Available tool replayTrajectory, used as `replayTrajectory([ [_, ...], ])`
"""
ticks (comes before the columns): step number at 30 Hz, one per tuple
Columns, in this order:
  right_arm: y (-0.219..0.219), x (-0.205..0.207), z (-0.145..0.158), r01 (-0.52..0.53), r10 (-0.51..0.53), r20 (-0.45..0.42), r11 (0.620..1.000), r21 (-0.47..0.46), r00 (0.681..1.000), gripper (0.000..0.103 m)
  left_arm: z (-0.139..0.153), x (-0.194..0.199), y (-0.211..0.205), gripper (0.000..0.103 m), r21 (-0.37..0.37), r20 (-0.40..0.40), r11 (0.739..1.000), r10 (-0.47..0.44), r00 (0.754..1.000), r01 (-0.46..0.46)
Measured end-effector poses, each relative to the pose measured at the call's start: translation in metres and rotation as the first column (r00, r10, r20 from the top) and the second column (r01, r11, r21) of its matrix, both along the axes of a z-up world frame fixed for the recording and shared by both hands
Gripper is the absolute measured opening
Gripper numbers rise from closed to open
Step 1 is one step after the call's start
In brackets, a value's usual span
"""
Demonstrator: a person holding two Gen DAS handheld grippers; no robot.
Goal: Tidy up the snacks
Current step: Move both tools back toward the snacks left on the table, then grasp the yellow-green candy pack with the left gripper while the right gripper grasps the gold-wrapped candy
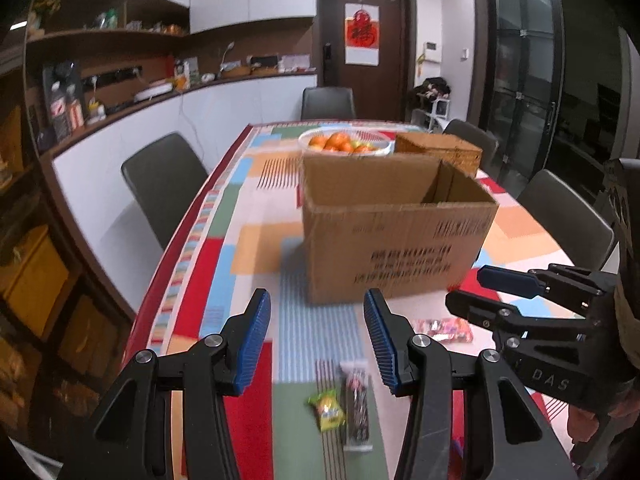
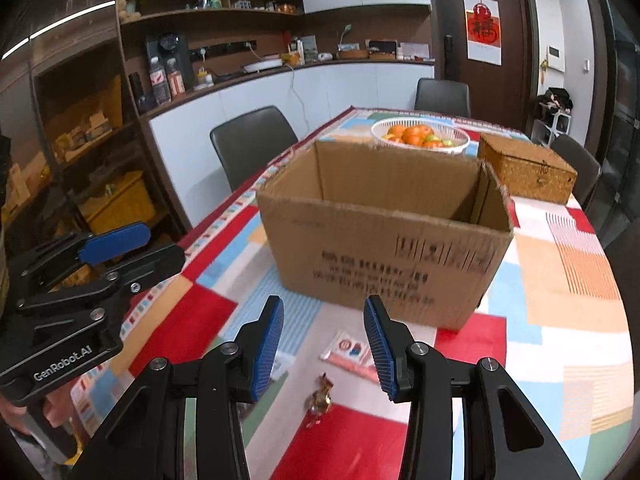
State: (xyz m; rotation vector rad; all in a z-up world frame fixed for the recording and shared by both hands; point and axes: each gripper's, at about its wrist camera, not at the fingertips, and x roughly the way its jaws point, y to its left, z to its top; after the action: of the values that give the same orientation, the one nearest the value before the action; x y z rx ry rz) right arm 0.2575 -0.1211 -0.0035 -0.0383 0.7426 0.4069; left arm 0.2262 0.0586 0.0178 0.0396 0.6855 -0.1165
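An open, empty-looking cardboard box (image 1: 396, 232) (image 2: 384, 232) stands on the patchwork tablecloth. My left gripper (image 1: 318, 340) hovers in front of it, open, with nothing between its blue pads. Just below lie a yellow-green candy packet (image 1: 327, 410) and a long dark snack packet (image 1: 356, 408). A pink packet (image 1: 444, 330) (image 2: 352, 354) lies to their right near the box. My right gripper (image 2: 324, 340) is open too and holds nothing, above a gold-wrapped candy (image 2: 320, 400). Each gripper shows in the other's view: the right gripper (image 1: 468, 288) at the right edge, the left gripper (image 2: 160, 246) at the left edge.
Behind the box are a white basket of oranges (image 1: 344, 142) (image 2: 420, 136) and a closed wicker box (image 1: 440, 148) (image 2: 528, 172). Grey chairs (image 1: 164, 184) stand around the table. The table's left edge (image 1: 168, 280) runs beside a white counter and shelves.
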Motion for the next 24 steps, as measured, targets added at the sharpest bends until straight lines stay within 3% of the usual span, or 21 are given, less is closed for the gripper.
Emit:
replayTrajectory([
  [17, 0.013, -0.013, -0.070, -0.042, 0.034, -0.211, 0.998, -0.037, 0.977, 0.043, -0.076, -0.011, 0.014, 0.047, -0.037, -0.215, 0.999, 0.016, 0.976, -0.025],
  [24, 0.015, -0.011, -0.089, -0.033, 0.018, -0.257, 0.998, -0.054, 0.966, 0.043, -0.100, -0.006, 0.014, 0.047, -0.044, -0.279, 0.999, 0.009, 0.960, -0.022],
])
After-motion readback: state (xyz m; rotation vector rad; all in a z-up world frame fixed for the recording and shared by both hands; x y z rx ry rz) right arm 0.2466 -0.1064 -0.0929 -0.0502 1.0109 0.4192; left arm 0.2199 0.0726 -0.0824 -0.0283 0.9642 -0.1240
